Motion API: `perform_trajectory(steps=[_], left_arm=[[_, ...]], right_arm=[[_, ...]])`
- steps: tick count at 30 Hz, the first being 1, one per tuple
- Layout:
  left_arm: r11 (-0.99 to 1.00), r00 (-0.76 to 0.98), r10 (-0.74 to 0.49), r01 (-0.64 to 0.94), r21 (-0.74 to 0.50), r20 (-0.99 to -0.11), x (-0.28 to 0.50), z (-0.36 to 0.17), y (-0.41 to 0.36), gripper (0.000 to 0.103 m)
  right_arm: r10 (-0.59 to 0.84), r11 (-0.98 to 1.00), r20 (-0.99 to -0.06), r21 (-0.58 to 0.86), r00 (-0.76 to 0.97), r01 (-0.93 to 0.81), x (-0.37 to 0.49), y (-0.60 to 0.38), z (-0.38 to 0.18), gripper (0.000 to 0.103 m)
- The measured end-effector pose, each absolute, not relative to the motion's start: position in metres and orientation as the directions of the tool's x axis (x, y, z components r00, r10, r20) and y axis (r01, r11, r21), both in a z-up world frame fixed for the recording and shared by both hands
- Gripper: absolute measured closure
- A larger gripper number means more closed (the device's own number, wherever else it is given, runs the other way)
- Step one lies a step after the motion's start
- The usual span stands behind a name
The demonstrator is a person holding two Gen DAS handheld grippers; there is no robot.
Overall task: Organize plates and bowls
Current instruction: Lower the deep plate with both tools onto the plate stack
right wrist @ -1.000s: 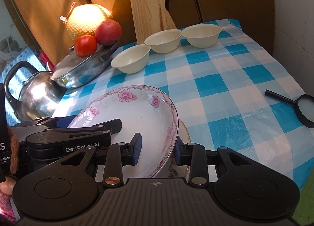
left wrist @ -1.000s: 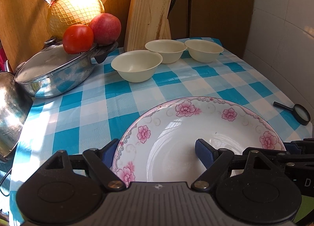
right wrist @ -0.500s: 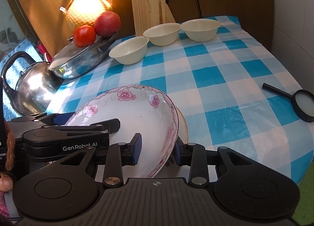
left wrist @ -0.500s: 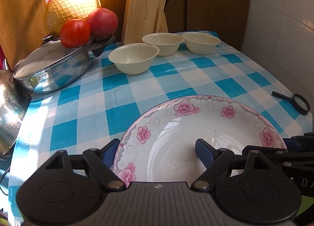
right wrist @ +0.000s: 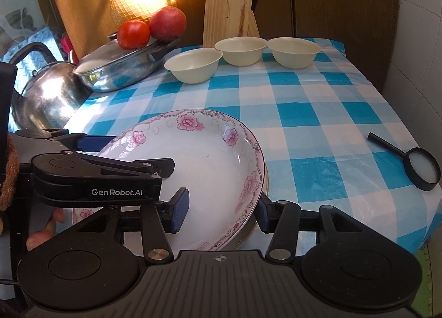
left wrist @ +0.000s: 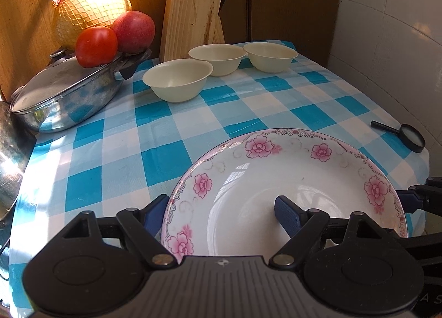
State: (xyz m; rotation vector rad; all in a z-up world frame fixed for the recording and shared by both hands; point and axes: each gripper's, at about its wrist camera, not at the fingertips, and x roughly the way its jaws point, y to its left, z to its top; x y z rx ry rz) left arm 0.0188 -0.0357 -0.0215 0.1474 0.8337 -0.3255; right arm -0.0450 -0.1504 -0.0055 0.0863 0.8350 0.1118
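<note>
From the left wrist camera, one big round white china plate with pink flowers sits at the near edge of the blue and white checked tablecloth. It is smooth and shiny. The left gripper has two black arms with blue pads, and they are spread wide. One pad is outside the plate's left rim and the other is over the inside of the plate. The pads do not squeeze the rim. At the back stand three small cream bowls, plain and round, in a slanted row. One shiny metal pan with a glass lid is on the left. On or behind its lid are one red tomato, one red apple and one yellow round fruit in a net. One wooden knife block stands behind the bowls. One black magnifying glass lies on the right.

From the right wrist camera, the same flowered plate sits on one more plate with a gold rim. The right gripper has just been opening. Its blue pads stand apart on either side of the plate's right rim, not pinching it. One shiny metal kettle stands on the left.
</note>
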Motion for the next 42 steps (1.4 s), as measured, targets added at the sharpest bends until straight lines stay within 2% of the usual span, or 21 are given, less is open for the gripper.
perform_trajectory(steps=[15, 18, 25, 28, 29, 35, 40, 42], left_arm=[[0.958, 0.611, -0.238, 0.276, -0.079, -0.755, 0.031, -0.015, -0.007, 0.027], [0.958, 0.578, -0.247, 0.266, -0.106, -0.778, 0.037, -0.021, -0.004, 0.027], [0.94, 0.507, -0.31, 0.29, -0.179, -0.804, 0.034, -0.03, -0.007, 0.024], [0.925, 0.482, -0.345, 0.317, -0.207, -0.805, 0.032, -0.031, -0.014, 0.024], [0.924, 0.476, -0.348, 0.32, -0.21, -0.808, 0.032, -0.031, -0.017, 0.02], [0.929, 0.497, -0.332, 0.321, -0.186, -0.801, 0.04, -0.032, -0.027, 0.018], [0.932, 0.512, -0.322, 0.321, -0.17, -0.796, 0.046, -0.03, -0.028, 0.017], [0.929, 0.526, -0.315, 0.343, -0.142, -0.79, 0.043, -0.031, -0.031, 0.017]], right_arm=[[0.09, 0.991, -0.732, 0.134, 0.675, 0.012, -0.066, -0.163, 0.004, 0.034], [0.078, 0.979, -0.714, 0.188, 0.696, 0.083, -0.064, -0.179, 0.009, 0.032], [0.158, 0.912, -0.788, 0.348, 0.595, 0.217, -0.048, -0.202, -0.014, 0.03], [0.261, 0.885, -0.788, 0.426, 0.558, 0.188, -0.043, -0.192, -0.024, 0.038], [0.293, 0.878, -0.781, 0.448, 0.551, 0.169, -0.04, -0.188, -0.027, 0.039], [0.298, 0.893, -0.803, 0.425, 0.516, 0.146, -0.029, -0.184, -0.028, 0.039], [0.231, 0.944, -0.811, 0.32, 0.538, 0.077, -0.033, -0.17, -0.017, 0.039], [0.236, 0.943, -0.817, 0.324, 0.527, 0.08, -0.03, -0.173, -0.018, 0.039]])
